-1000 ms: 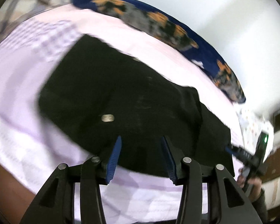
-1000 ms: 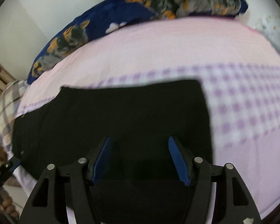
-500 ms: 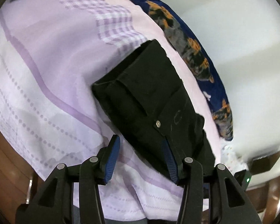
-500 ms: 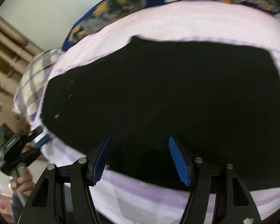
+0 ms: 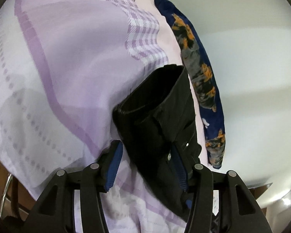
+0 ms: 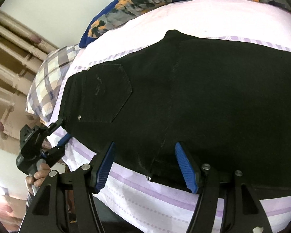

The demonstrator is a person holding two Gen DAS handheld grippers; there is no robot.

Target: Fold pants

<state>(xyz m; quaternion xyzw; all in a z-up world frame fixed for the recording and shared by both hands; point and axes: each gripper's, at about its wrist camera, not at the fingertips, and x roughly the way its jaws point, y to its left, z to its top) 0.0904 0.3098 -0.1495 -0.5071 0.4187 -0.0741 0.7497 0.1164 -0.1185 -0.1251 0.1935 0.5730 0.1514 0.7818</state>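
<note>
I've got the black pants spread flat across the bed, on the lilac sheet, waistband to the left and legs running off to the right. A back pocket faces up near the waist end. My left claw sits at the waistband corner, near edge of the bed; its jaws have just been opening and stand about half apart, with the edge of the waistband lying between the blue pads. I can't see the pads pressing on the cloth, so I call it loose. From the right-hand camera I see that same left claw at the corner of the waist, a hand wrapped on its handle. My right claw hangs above the near hem of the pants, jaws parted a fair way, nothing gripped. A dark blue patterned pillow lies along the far side, a checked pillow at far left.
</note>
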